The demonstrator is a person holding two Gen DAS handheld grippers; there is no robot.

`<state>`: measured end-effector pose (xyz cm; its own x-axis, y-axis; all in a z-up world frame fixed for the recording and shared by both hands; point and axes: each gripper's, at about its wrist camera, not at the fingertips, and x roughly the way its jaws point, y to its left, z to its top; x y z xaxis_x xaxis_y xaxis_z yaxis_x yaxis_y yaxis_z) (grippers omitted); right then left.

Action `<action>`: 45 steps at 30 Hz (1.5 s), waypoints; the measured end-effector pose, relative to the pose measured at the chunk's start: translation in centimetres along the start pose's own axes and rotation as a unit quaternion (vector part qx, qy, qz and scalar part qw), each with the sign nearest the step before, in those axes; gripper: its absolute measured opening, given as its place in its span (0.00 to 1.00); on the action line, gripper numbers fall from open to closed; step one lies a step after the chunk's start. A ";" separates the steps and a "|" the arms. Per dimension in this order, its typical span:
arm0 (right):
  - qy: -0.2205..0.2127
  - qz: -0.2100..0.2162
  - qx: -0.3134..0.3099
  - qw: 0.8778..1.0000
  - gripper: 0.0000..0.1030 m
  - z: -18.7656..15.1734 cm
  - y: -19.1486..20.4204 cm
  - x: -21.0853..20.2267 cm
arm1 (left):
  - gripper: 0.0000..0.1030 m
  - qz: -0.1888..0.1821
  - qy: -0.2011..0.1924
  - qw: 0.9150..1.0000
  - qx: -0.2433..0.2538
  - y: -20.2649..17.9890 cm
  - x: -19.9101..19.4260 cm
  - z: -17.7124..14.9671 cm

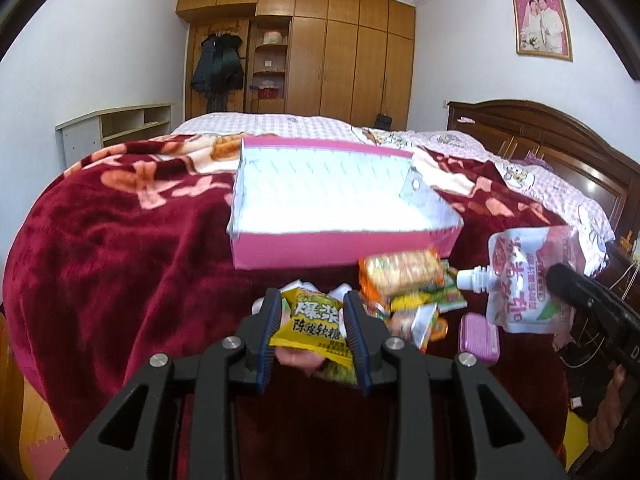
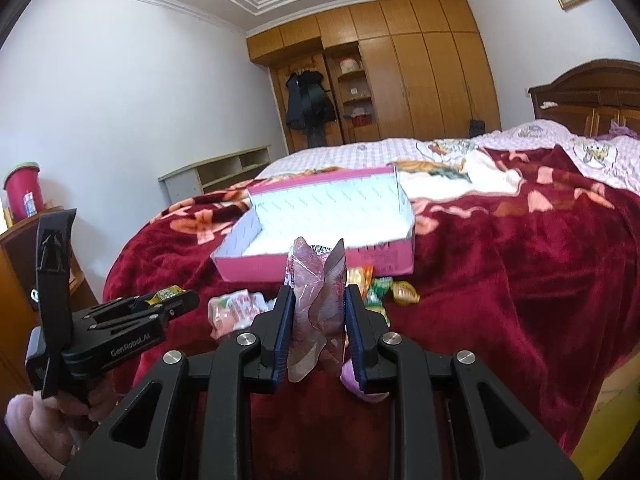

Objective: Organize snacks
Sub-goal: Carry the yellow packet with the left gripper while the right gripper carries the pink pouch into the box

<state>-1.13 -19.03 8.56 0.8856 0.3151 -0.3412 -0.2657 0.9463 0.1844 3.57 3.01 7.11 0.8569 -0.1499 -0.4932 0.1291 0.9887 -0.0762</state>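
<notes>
Red floral blanket point(image 1: 120, 248) covers the near end of the bed; every place below is given relative to the pink box.

Pink box point(image 1: 340, 200), white inside, lies open-topped on the blanket, nothing seen in it.

Left gripper point(image 1: 310, 316) sits in front of the box's near wall, jaws clamped on a yellow candy packet point(image 1: 312, 320); both blue pads press its sides. In the right wrist view the same gripper point(image 2: 176, 300) shows left of the box's near corner, a bit of yellow wrapper between its tips, a hand in a pink sleeve point(image 2: 28, 428) on its handle.

Right gripper point(image 2: 316, 312) is in front of the box's near wall, jaws closed tight on a pink spouted drink pouch point(image 2: 316, 304), seen edge-on and crumpled between the pads. From the left wrist view the pouch point(image 1: 524, 280) hangs right of the box's near right corner, white spout pointing toward the pile.

Loose snack pile point(image 1: 404, 284), orange and green wrappers, lies on the blanket just in front of the box's near right corner.

Small purple case point(image 1: 478, 338) rests on the blanket nearer the camera than the pile, further from the box.
</notes>
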 end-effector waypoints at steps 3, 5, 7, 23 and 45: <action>-0.007 -0.001 -0.004 1.000 0.25 0.8 -0.2 0.3 | 0.32 0.002 -0.005 1.000 0.002 0.0 0.6 1.1; -0.011 0.000 -0.005 1.000 0.25 1.2 -0.3 0.5 | 0.32 0.003 -0.008 1.000 0.004 0.2 1.2 1.9; -0.015 -0.002 -0.006 1.000 0.25 1.7 -0.4 0.8 | 0.32 0.007 -0.011 1.000 0.007 0.2 1.8 2.7; -0.034 -0.021 0.003 0.999 0.25 4.4 -1.9 2.9 | 0.33 0.022 -0.014 1.000 0.006 1.0 8.7 6.7; -0.005 -0.045 -0.028 0.999 0.25 7.6 -2.5 11.4 | 0.33 0.032 0.037 0.999 -0.008 1.9 15.2 6.3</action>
<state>12.51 -18.32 11.19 0.9101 0.2288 -0.3454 -0.2062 0.9732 0.1014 19.94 2.65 4.91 0.8236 -0.0872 -0.5604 0.0677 0.9962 -0.0556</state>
